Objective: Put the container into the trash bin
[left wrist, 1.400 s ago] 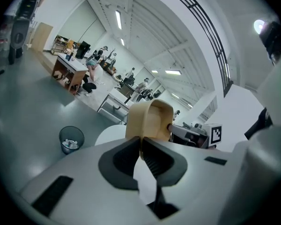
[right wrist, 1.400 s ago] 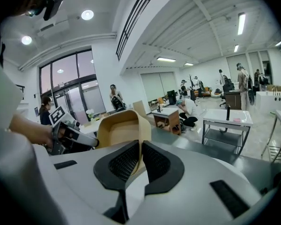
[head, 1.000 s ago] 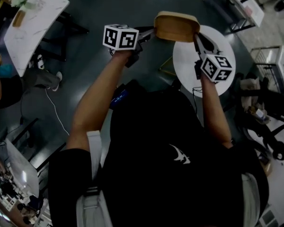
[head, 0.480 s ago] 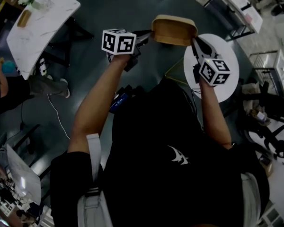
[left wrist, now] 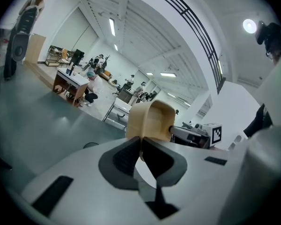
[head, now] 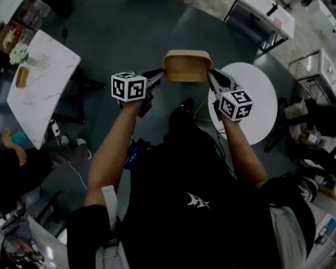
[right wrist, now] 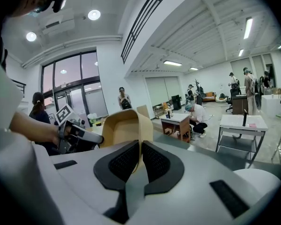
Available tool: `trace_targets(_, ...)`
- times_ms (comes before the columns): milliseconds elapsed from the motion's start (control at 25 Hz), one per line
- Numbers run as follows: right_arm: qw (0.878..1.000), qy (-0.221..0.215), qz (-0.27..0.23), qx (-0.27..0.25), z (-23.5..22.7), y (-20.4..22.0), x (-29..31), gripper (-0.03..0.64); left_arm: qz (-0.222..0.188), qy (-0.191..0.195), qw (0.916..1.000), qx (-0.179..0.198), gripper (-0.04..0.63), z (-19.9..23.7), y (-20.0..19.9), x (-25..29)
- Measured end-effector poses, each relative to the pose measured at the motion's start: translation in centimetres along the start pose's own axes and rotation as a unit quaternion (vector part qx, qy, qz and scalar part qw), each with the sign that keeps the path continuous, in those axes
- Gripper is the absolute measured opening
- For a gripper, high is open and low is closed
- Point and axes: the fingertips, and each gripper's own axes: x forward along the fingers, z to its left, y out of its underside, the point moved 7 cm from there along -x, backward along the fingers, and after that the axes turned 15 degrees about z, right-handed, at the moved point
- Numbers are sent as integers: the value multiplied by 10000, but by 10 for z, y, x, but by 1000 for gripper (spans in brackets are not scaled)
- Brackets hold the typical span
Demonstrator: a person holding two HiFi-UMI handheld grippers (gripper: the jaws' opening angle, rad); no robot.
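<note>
Container (head: 186, 66): plain tan. Left gripper (head: 159, 74) and right gripper (head: 211, 75): pale grey bodies, dark grey dotted pads (right wrist: 124, 163), black-and-white square-marker cubes. Floor (head: 129, 32): dark grey. Round table (head: 263, 91): white.

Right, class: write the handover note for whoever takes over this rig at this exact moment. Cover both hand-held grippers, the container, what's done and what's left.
Left hand-held gripper: shut on the container, pinching the rim at its left end.
Right hand-held gripper: shut on the rim at the opposite end.
Container: tan, open side up, held in the air between the two, over the dark floor and next to the round white table.
Done: container lifted in a two-sided grip.
Left: no view shows the trash bin, so find it, carry the container over and release both grips into it.
</note>
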Motion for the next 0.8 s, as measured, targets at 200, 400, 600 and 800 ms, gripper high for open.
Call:
trace_targets(200,9997,142,-156,131,-50,-31,28,52,277,205,9993,123,23,32,-64,38)
trace_targets(400,9980,223,-237,543,-98,-51,55,52,573,177,9978,279,23,55,-129,71)
trace_targets(600,9946,346,-398,890,-147,-70,74,52,955,169,9945,407,21,77,-184,110)
trace_targets(800,9916,390,-370,1176,-178,-70,90,52,1150,238,9925,345,21,93,-210,141)
